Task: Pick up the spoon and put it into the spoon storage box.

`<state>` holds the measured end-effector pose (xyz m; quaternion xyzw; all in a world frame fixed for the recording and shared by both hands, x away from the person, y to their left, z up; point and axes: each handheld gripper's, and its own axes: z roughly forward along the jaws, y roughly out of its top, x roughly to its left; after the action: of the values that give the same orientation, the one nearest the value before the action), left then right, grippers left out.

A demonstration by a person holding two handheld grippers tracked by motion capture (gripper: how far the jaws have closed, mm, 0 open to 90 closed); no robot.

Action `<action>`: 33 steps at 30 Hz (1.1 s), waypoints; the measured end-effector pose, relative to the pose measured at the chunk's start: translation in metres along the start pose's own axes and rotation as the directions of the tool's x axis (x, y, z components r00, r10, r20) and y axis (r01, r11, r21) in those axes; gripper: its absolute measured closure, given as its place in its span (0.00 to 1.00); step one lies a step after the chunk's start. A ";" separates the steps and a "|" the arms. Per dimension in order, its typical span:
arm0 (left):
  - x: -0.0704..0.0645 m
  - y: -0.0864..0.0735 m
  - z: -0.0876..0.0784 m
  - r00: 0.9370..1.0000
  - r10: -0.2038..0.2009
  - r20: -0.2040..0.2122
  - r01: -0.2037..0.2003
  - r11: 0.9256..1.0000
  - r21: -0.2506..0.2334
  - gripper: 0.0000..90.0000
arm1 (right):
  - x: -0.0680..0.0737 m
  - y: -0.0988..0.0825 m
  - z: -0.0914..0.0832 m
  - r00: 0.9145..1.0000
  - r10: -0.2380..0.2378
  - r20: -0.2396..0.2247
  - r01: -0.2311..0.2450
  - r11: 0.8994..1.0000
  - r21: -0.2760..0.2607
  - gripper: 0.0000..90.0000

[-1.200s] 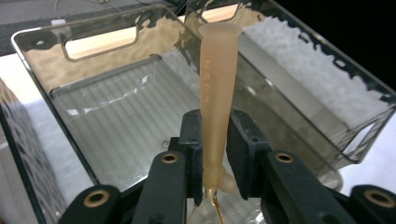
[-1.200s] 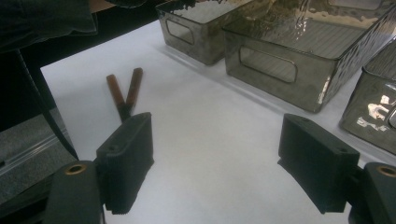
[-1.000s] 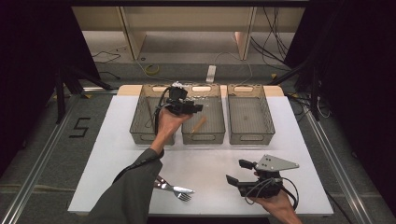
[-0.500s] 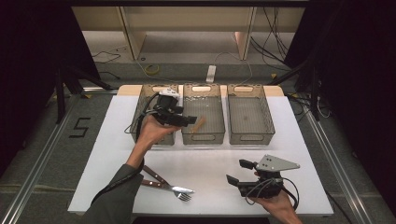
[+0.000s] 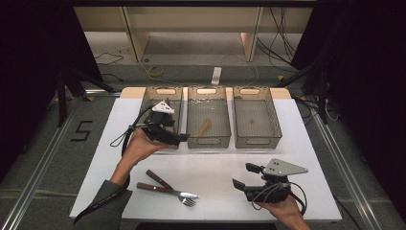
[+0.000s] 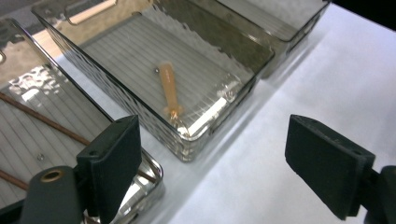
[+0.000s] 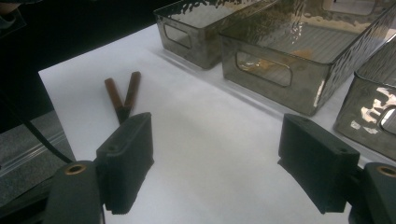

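Left tongs, just opened and empty, hover at centre frame over the bin rims; wooden spoon lies in the middle bin. Right tongs gape, lower right. Risk: clipping the rims while withdrawing.

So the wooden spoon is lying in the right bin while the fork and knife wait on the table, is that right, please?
Not quite: the wooden spoon lies in the middle bin, not the right one, as the high view shows. The fork and knife do wait on the table.
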<state>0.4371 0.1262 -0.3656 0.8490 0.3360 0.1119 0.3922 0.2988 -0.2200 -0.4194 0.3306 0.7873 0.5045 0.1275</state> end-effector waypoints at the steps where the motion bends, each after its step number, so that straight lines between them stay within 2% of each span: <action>1: -0.001 -0.001 -0.001 1.000 0.002 0.000 -0.002 1.000 0.010 0.19 | 0.000 0.000 0.000 1.000 0.003 0.001 -0.003 1.000 0.000 0.30; 6: 0.000 -0.008 -0.007 1.000 0.005 0.012 -0.006 1.000 0.021 0.18 | -0.001 0.000 -0.001 1.000 0.005 0.002 -0.005 1.000 -0.003 0.30; 9: 0.000 -0.015 -0.009 1.000 -0.008 0.025 0.007 1.000 0.025 0.18 | -0.002 -0.001 0.000 1.000 0.006 0.003 -0.006 1.000 0.001 0.30; 12: 0.000 -0.022 -0.008 1.000 0.006 0.012 -0.007 0.998 0.055 0.18 | -0.002 -0.001 0.001 1.000 0.008 0.002 -0.008 1.000 0.005 0.30; 14: 0.001 -0.027 -0.009 1.000 0.000 0.016 -0.001 0.998 0.066 0.18 | -0.002 -0.001 0.001 1.000 0.007 0.002 -0.007 1.000 0.004 0.30; 16: 0.001 -0.031 -0.009 1.000 -0.016 0.017 0.014 0.998 0.063 0.18 | -0.002 -0.001 0.001 1.000 0.006 0.002 -0.006 1.000 0.003 0.30; 19: 0.003 -0.037 -0.009 1.000 -0.018 0.010 0.018 0.998 0.066 0.17 | -0.003 -0.002 0.001 1.000 0.012 0.001 -0.012 1.000 0.004 0.30; 25: 0.002 -0.042 -0.010 1.000 0.008 -0.005 -0.008 0.997 0.081 0.17 | -0.005 -0.002 0.000 1.000 0.014 0.005 -0.014 1.000 0.004 0.30; 33: 0.000 -0.050 -0.016 1.000 0.009 -0.009 -0.009 0.996 0.084 0.17 | -0.004 -0.003 0.000 1.000 0.011 0.006 -0.011 1.000 0.005 0.30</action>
<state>0.4057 0.1590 -0.3918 0.8656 0.3385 0.1034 0.3541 0.3005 -0.2239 -0.4226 0.3369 0.7864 0.5021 0.1260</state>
